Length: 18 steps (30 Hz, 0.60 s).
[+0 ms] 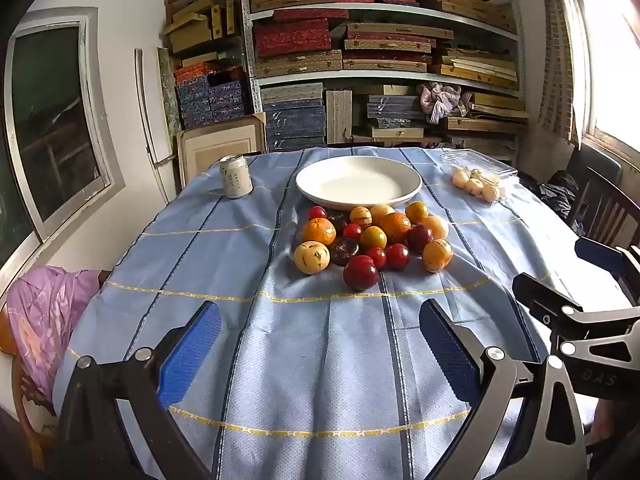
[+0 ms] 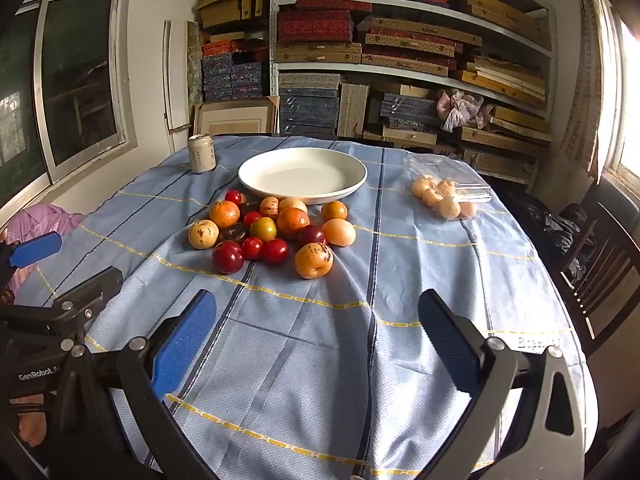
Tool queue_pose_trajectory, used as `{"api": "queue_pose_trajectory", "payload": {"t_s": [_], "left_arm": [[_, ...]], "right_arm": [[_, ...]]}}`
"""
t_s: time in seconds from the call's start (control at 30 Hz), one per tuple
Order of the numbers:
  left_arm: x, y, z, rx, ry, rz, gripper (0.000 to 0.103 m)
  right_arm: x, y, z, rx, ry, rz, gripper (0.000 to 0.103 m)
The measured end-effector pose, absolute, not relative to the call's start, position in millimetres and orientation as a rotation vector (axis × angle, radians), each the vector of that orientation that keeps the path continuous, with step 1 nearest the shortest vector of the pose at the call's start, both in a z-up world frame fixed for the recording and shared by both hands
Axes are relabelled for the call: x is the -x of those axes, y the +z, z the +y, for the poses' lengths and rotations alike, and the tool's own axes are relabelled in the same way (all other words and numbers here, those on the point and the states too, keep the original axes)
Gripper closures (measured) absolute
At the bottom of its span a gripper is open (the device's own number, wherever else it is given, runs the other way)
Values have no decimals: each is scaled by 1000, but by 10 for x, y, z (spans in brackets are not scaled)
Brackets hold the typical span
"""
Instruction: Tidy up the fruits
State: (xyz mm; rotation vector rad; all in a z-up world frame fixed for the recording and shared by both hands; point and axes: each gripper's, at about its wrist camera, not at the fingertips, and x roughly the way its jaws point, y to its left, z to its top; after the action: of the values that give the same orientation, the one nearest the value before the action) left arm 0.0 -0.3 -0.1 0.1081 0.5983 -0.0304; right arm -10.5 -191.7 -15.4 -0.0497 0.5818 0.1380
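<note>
A pile of fruit (image 1: pixel 370 238) (image 2: pixel 272 232) lies on the blue tablecloth: red plums, oranges, yellow spotted pears and a couple of dark ones. Just behind it stands an empty white plate (image 1: pixel 320 184) (image 2: pixel 260 176). My left gripper (image 1: pixel 320 312) hovers open over bare cloth, well short of the pile, nothing between its blue pads. My right gripper (image 2: pixel 318 302) is likewise open and empty, in front of the pile. Each gripper shows at the edge of the other's view.
A drink can (image 1: pixel 236 176) (image 2: pixel 202 153) stands at the back left. A clear plastic box with pale round fruit (image 1: pixel 478 184) (image 2: pixel 444 196) sits back right. A dark wooden chair (image 2: pixel 600 264) is on the right, a pink cloth (image 1: pixel 44 316) on the left, shelves of boxes behind.
</note>
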Motion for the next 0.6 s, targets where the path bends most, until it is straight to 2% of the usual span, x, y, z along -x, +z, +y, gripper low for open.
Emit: {"api": "queue_pose_trajectory", "payload": {"t_s": [0.6], "left_arm": [[2,-1,-2,-107,-29,597,3]], "right_arm": [[93,-174,-1906,38,141,588,4]]}}
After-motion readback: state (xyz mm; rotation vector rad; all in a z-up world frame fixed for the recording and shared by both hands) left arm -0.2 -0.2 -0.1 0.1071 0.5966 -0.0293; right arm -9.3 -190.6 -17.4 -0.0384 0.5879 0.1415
